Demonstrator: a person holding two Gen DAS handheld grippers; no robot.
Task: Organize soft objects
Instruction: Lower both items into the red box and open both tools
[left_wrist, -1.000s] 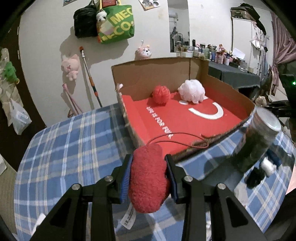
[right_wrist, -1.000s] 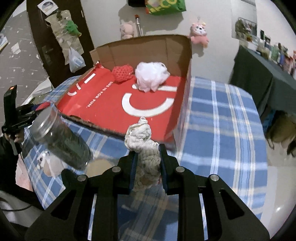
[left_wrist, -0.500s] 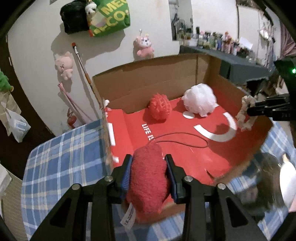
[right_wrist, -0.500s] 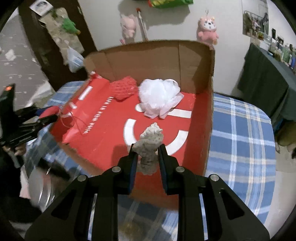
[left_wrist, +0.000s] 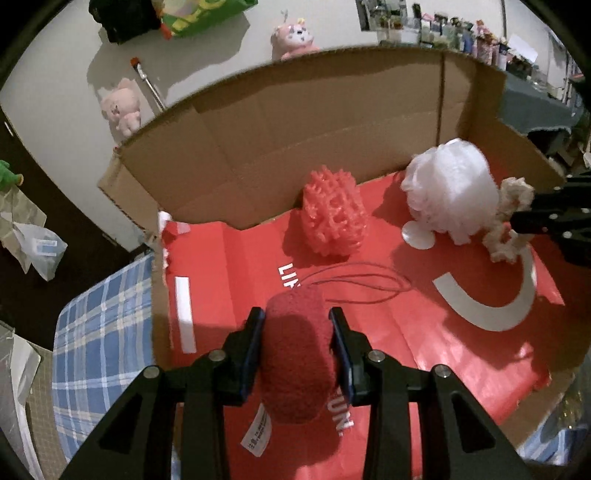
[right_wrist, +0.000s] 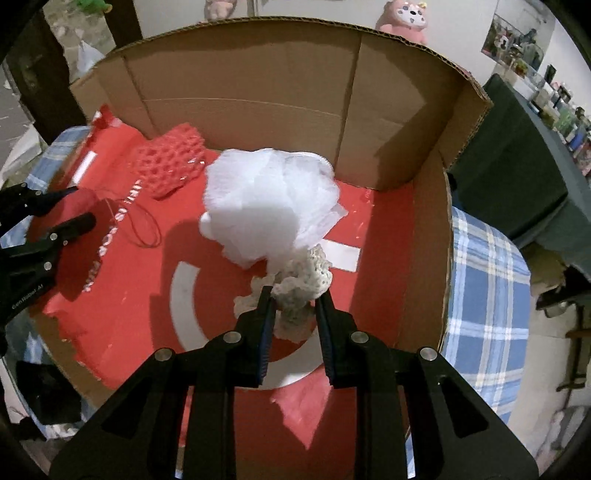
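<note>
My left gripper (left_wrist: 296, 318) is shut on a dark red plush pouch (left_wrist: 297, 354) with a white label and a thin cord, held over the red floor of the cardboard box (left_wrist: 295, 122). My right gripper (right_wrist: 293, 295) is shut on a cream knitted piece (right_wrist: 301, 284), low in the box beside the white mesh puff (right_wrist: 266, 206). A pink net sponge (left_wrist: 334, 214) sits against the back wall. The right gripper and cream piece (left_wrist: 511, 221) show at the right in the left wrist view. The left gripper (right_wrist: 55, 218) shows at the left in the right wrist view.
The box stands on a blue checked tablecloth (left_wrist: 99, 325), which also shows in the right wrist view (right_wrist: 487, 295). Tall cardboard walls (right_wrist: 461, 110) close the back and right side. Plush toys (left_wrist: 123, 107) hang on the wall behind. A dark covered table (right_wrist: 528, 155) stands at right.
Both grippers have moved forward over the box edge and down into the box, each still holding its object. The cream piece now sits next to the white puff.
</note>
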